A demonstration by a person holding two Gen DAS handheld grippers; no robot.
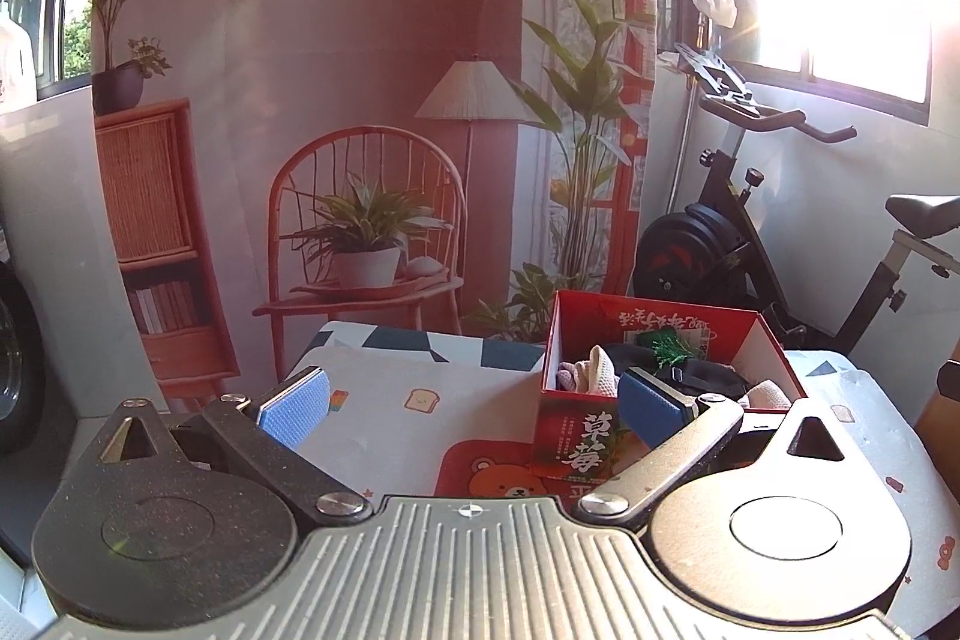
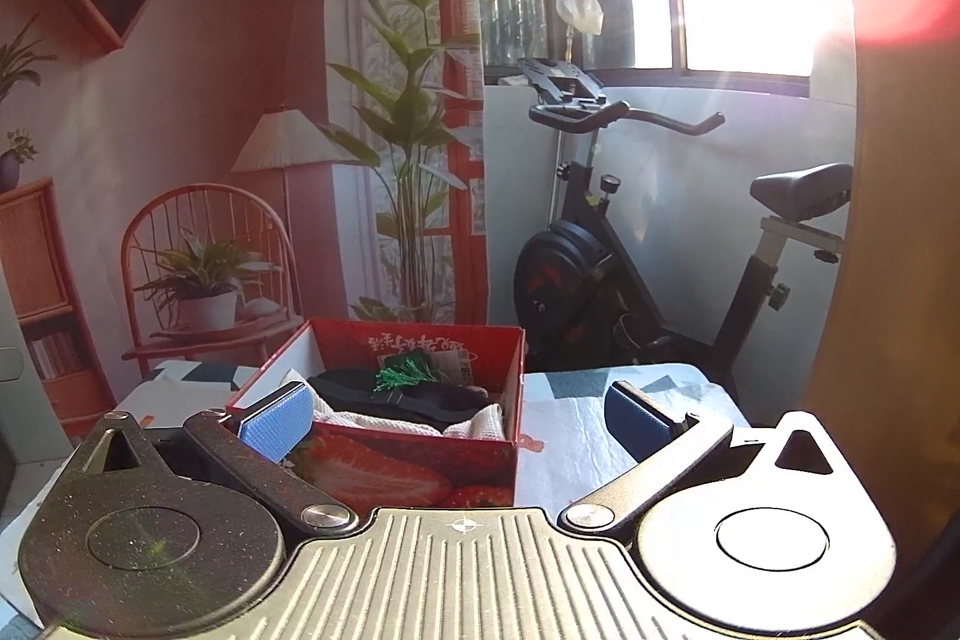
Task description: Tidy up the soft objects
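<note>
A red strawberry box [image 1: 576, 436] [image 2: 420, 466] stands on the table and holds soft things: white knitted cloth [image 1: 591, 373] [image 2: 480, 424], black fabric [image 1: 708, 376] [image 2: 414, 397] and a green tinsel piece [image 1: 672, 349] [image 2: 405, 374]. My left gripper [image 1: 474, 409] is open, held above the table to the left of the box, its right pad in front of the box's near corner. My right gripper [image 2: 456, 418] is open too, with the box's front wall seen between its blue pads. Neither holds anything.
The table wears a patterned cloth [image 1: 390, 394] [image 2: 576, 436] with a red bear mat [image 1: 492, 472] near the box. Behind hangs a printed backdrop [image 1: 360, 99]; an exercise bike [image 1: 738, 232] [image 2: 630, 244] stands at the right under bright windows.
</note>
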